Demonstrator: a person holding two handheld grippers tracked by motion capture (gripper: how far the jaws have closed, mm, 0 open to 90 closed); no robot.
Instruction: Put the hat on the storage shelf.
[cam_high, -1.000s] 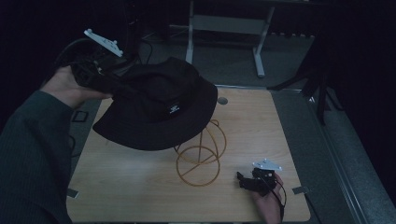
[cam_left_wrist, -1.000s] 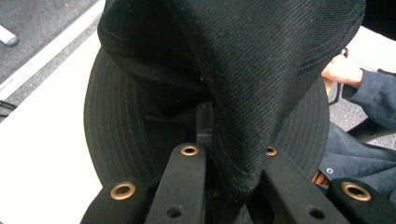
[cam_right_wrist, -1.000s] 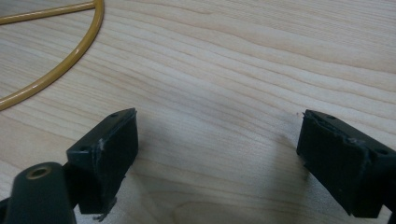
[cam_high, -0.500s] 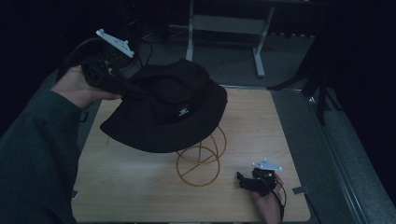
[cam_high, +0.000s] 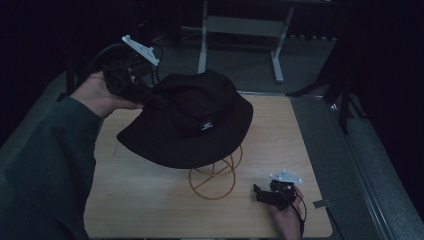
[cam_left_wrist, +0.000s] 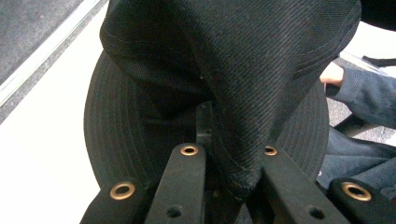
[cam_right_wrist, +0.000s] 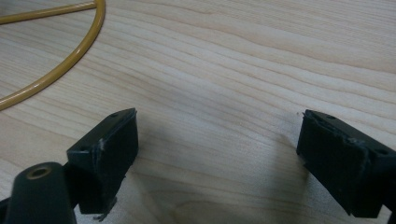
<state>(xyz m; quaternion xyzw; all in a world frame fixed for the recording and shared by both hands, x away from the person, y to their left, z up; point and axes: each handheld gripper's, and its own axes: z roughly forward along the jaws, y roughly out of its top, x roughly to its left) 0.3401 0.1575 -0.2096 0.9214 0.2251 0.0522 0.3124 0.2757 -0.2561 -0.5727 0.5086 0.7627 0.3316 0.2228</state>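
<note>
Shifting rightward, the black bucket hat (cam_high: 190, 122), pinched in the left tool (cam_left_wrist: 224, 161), is hanging over the yellow wire stand (cam_high: 212, 175); right tool (cam_right_wrist: 219, 158) is resting wide apart on the table (cam_high: 140, 200).

Black bucket hat held over a yellow wire stand on a wooden table

The left gripper (cam_high: 131, 82), raised at the table's far-left corner with its grey plate on top, pinches the brim of the black bucket hat (cam_high: 187, 120); the person's left hand (cam_high: 100, 95) and dark green sleeve (cam_high: 50, 165) reach in from the lower left. The hat, with a small white label on its crown, hangs tilted above the yellow wire stand (cam_high: 214, 175), hiding the stand's top. The right gripper (cam_high: 267, 192) lies low on the light wooden table (cam_high: 150, 200) near its front-right corner, just right of the stand's ring base.
</note>
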